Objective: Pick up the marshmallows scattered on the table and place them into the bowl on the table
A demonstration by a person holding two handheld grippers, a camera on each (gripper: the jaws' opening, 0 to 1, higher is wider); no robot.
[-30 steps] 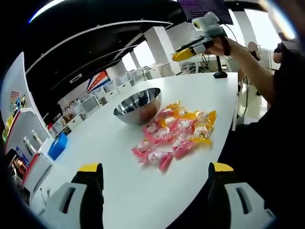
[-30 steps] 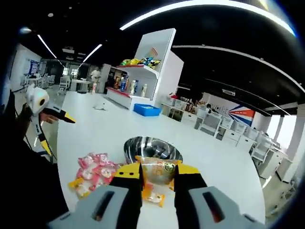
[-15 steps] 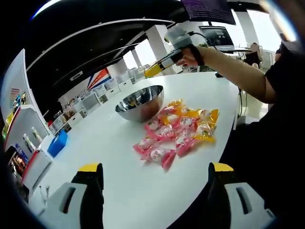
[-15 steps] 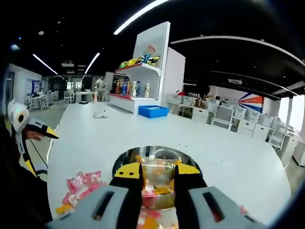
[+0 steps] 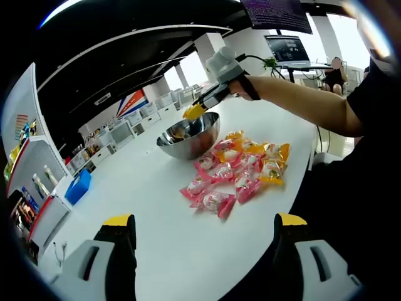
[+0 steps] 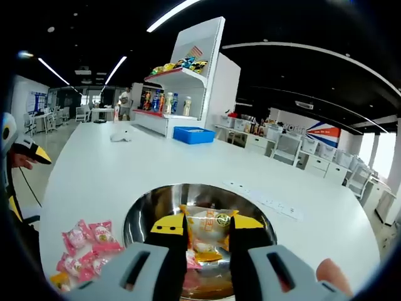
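Right gripper [image 6: 200,227] poised directly over the steel bowl [image 6: 147,210], jaws drawn close and clamped on an orange-and-clear wrapped marshmallow packet [image 6: 208,233], packet hanging between the yellow tips above the bowl's interior. Seen from the left gripper view as well: right gripper [image 5: 195,111] reaching in from the far side, held by a hand [image 5: 241,88] on a bare forearm, yellow tip at the rim of the bowl [image 5: 199,142]. Inside the bowl, a few wrapped packets already lying at the bottom (orange and pink, partly hidden behind the jaws in the right gripper view). Left gripper [image 5: 203,233] held low near the table's near edge, jaws spread wide apart with nothing between them, well apart from the sweets. Scattered marshmallows [image 5: 238,172] in a loose heap on the white table [image 5: 144,207] just beside the bowl, pink packets toward the near side, yellow-orange ones toward the far side and the table edge. Same heap in the right gripper view as a cluster of pink packets [image 6: 84,248] left of the bowl. In the background, white shelving with bottles [image 6: 166,100] and a blue bin [image 6: 194,134].
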